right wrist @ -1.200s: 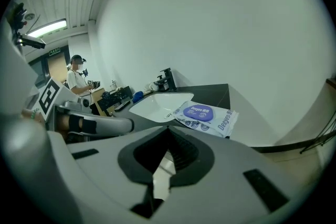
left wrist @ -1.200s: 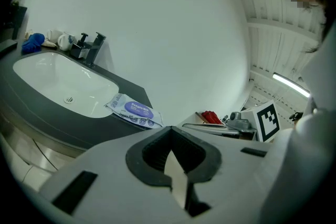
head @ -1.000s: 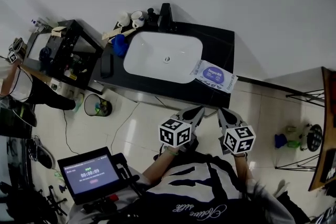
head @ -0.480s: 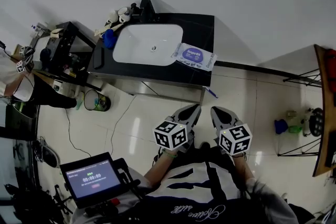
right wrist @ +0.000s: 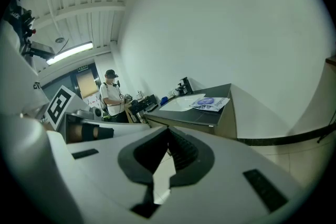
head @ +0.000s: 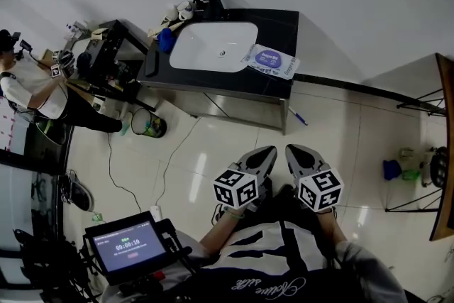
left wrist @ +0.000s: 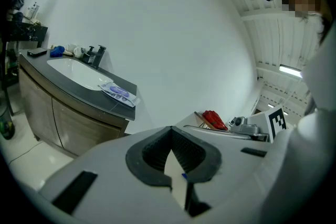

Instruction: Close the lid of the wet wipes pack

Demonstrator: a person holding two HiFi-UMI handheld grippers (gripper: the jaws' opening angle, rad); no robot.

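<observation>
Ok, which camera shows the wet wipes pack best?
The head view: it looks down on the whole wet wipes pack beside the sink. Both gripper views catch it small and edge-on, far off on the counter.

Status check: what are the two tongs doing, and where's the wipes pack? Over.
Left tongs and right tongs shut, empty. Wipes pack on counter beside sink, far off, untouched. Nothing blocking it.

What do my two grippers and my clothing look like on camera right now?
The left gripper and right gripper both have pale grey, tapered shells, with dark ribbed pads lining the jaws. The left cube and right cube are white with black square markers. You are wearing a dark top with white stripes and white script lettering.
</observation>
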